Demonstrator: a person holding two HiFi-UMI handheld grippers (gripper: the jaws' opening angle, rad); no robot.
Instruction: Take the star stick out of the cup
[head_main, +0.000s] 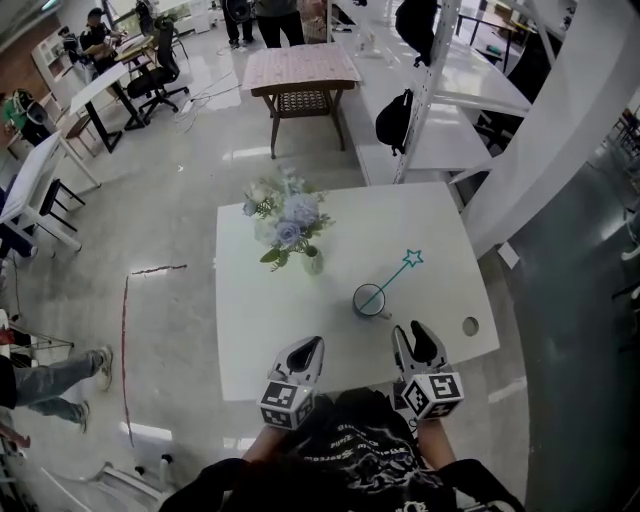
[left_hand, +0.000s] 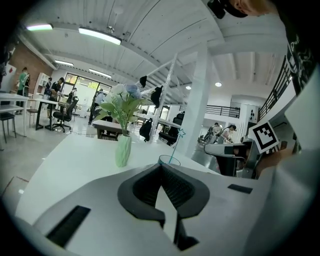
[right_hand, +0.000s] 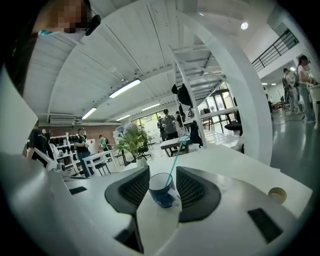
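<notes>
Beyond right tongs (head_main: 410, 331), star stick (head_main: 393, 277) leans in cup (head_main: 361, 308).

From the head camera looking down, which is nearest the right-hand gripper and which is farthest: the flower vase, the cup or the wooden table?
1. Cup, on the white table, just ahead of the right gripper and slightly to its left.
2. Flower vase, farther back on the same table, to the left.
3. Wooden table, standing on the floor beyond the white table's far edge.
</notes>
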